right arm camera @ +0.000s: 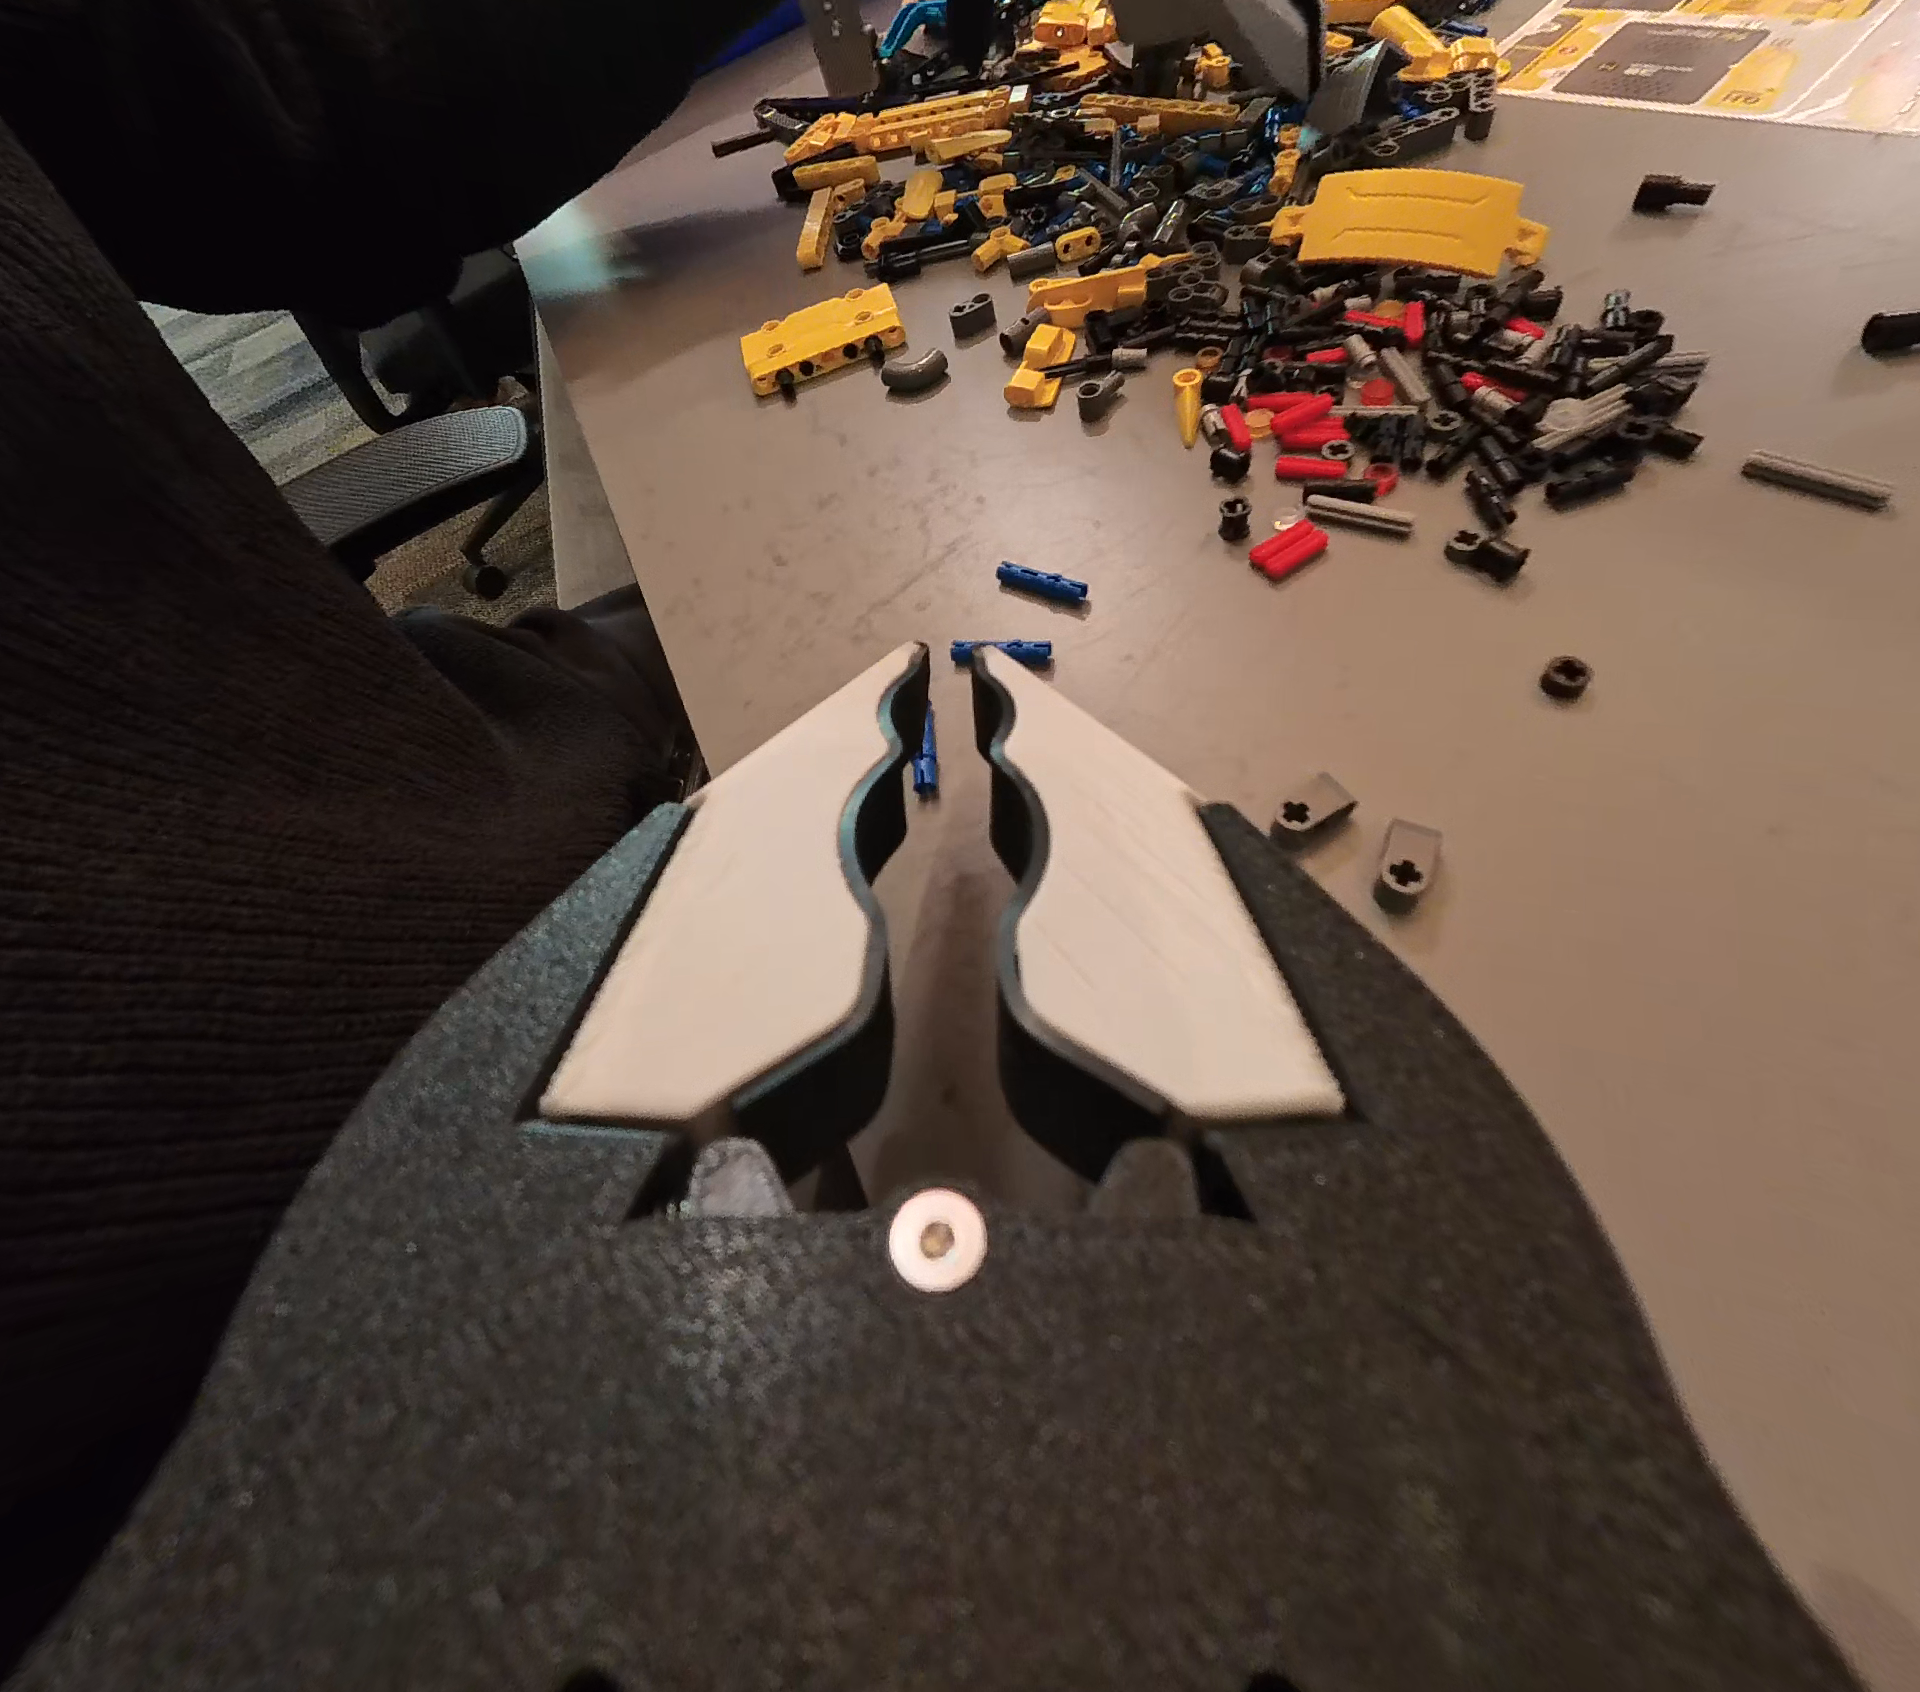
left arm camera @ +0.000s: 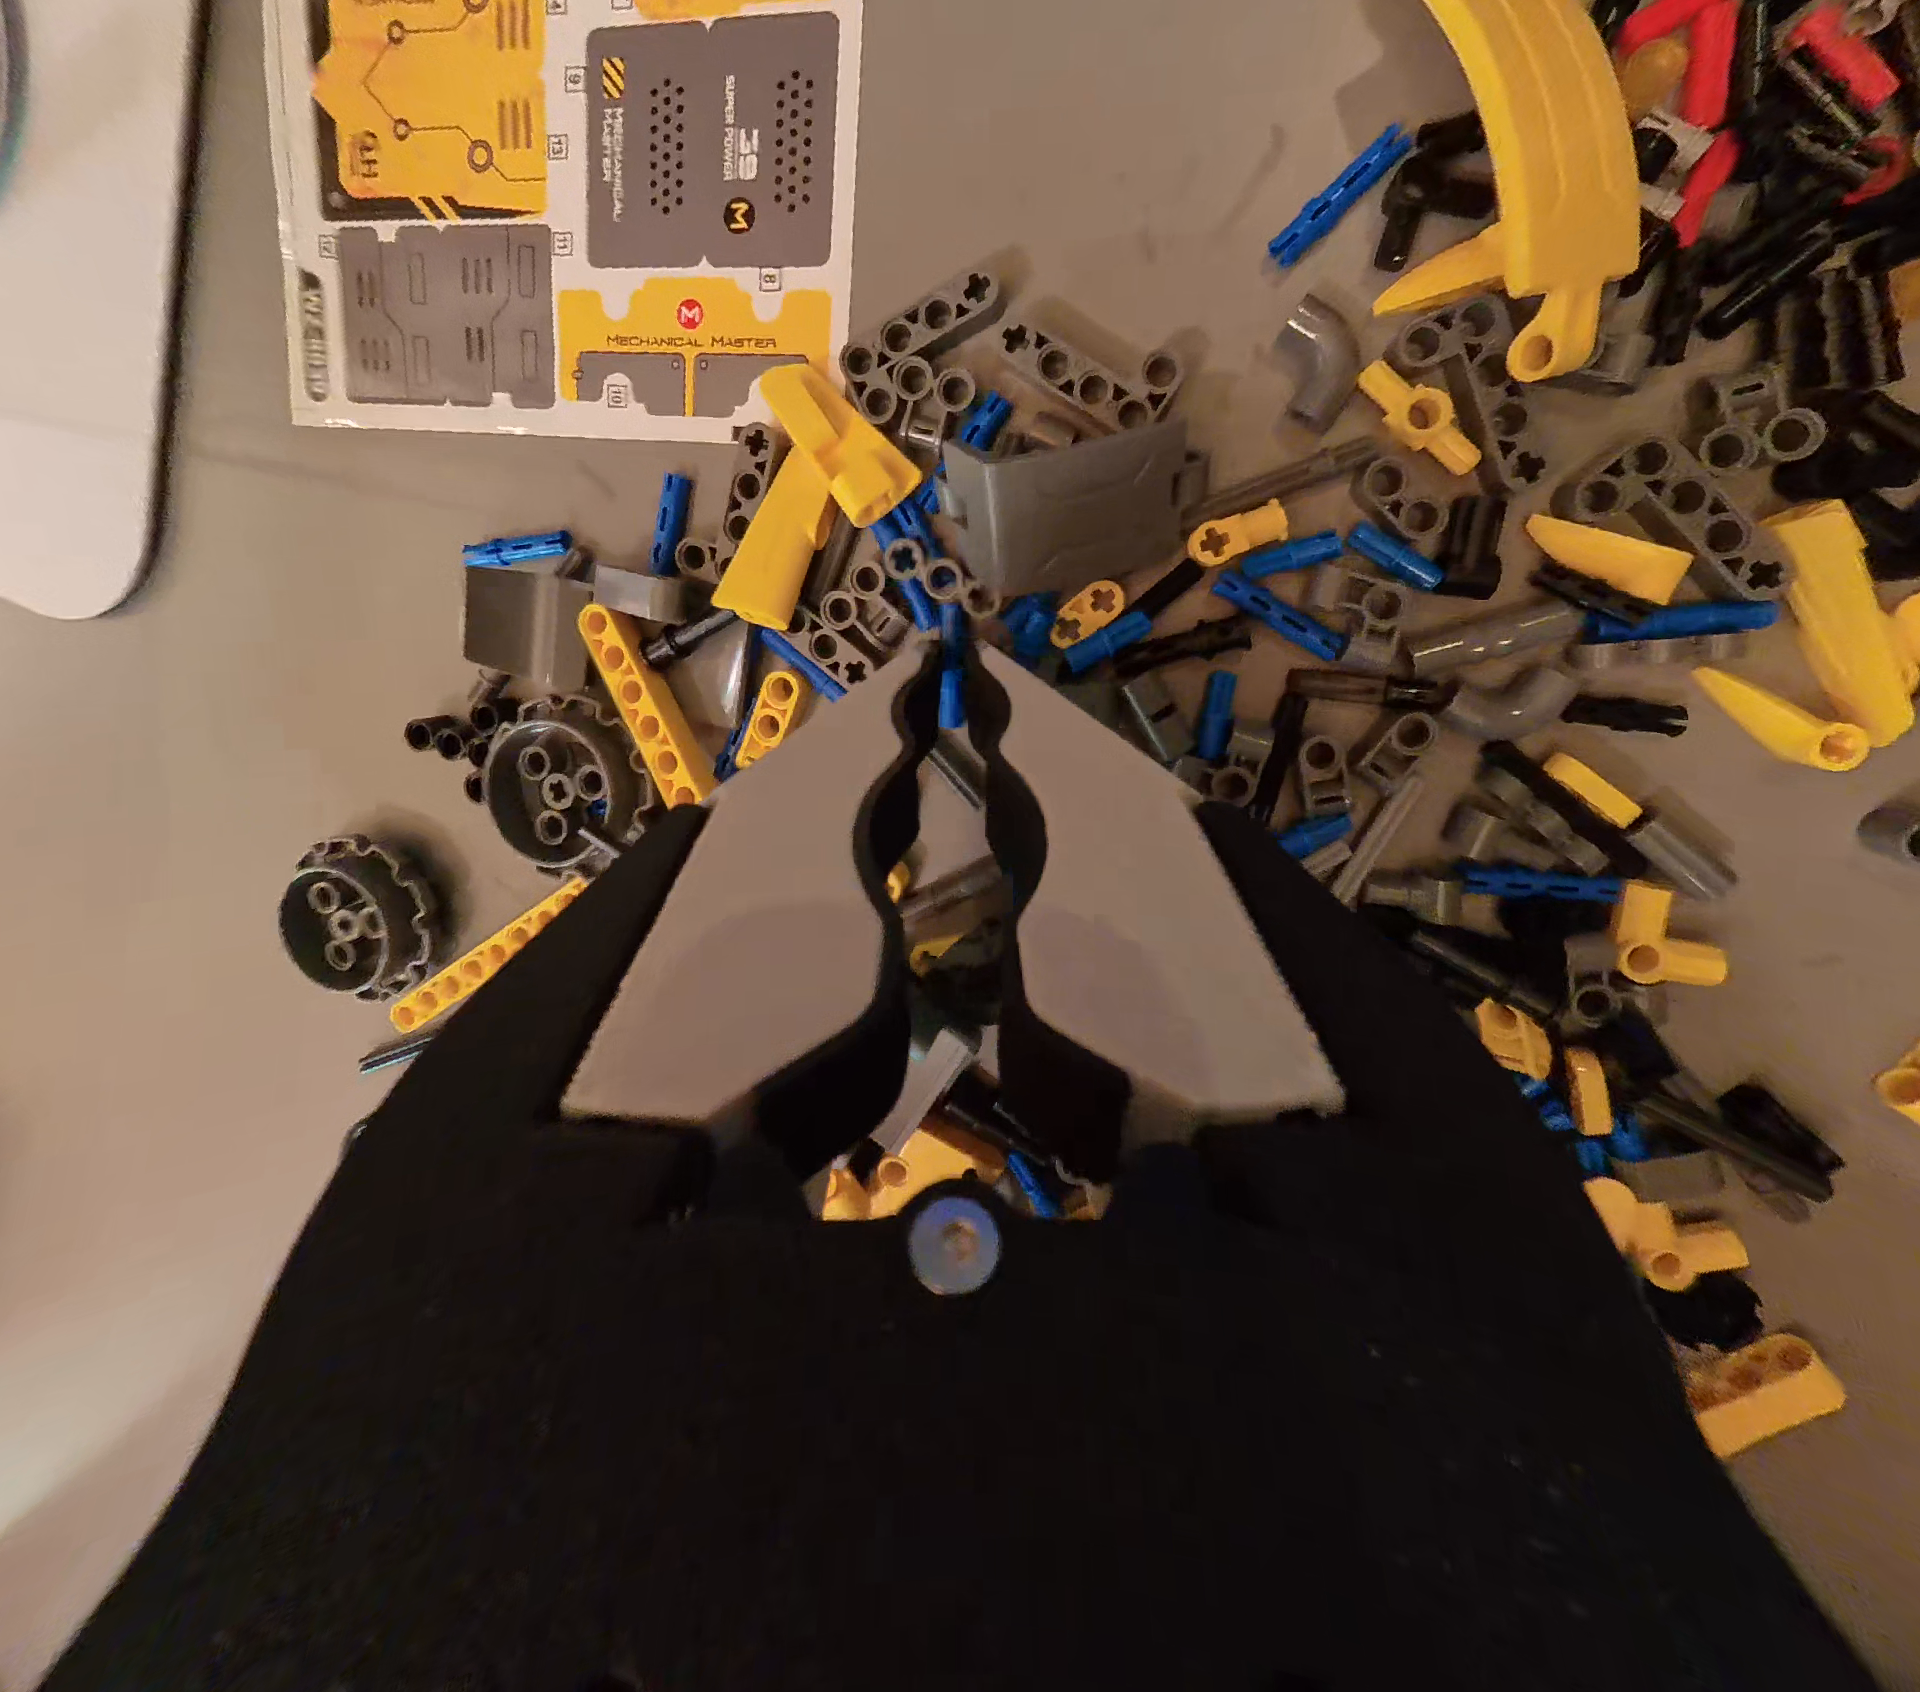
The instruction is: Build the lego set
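Note:
In the left wrist view my left gripper points down into a pile of yellow, grey, blue and black building-toy parts. Its tips are closed around a short blue pin at the pile's near side. It also shows in the right wrist view, tips down in the pile's far end. My right gripper hovers low over bare grey table, fingers a narrow gap apart and holding nothing. One blue pin lies under the gap, another just past the tips, a third farther on.
A sticker sheet lies beyond the pile, a white board to its left. A yellow curved panel and red and black pins lie right. Two grey pieces lie beside my right gripper. A dark sleeve and the table edge are on the left.

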A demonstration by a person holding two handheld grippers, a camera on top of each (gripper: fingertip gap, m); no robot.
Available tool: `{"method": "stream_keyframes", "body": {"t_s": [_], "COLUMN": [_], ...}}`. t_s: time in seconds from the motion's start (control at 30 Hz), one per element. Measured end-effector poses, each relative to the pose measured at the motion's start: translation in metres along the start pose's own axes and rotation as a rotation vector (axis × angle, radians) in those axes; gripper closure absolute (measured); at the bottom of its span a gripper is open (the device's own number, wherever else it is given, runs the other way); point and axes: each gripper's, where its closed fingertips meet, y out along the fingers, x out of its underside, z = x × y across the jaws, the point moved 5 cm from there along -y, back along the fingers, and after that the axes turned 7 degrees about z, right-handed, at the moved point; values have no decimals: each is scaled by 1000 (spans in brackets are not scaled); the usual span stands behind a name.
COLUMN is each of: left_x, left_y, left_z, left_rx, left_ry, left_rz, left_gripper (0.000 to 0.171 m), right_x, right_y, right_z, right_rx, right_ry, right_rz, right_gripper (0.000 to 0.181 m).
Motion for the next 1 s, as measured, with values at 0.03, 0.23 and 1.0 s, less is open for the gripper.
{"method": "stream_keyframes", "body": {"t_s": [0.03, 0.23, 1.0], "left_x": [-1, -22, -64], "left_y": [-2, -44, -20], "left_z": [0, 22, 243], "left_rx": [-29, -107, 254], "left_ry": [13, -11, -370], "left_rz": [5, 129, 187], "left_gripper": [169, 168, 167], "right_x": [0, 0, -1], "right_y": [0, 0, -1], "right_z": [0, 0, -3], "right_rx": [0, 3, 19], "right_ry": [-1, -7, -61], "right_rz": [1, 3, 22], "right_gripper": [174, 174, 174]}}
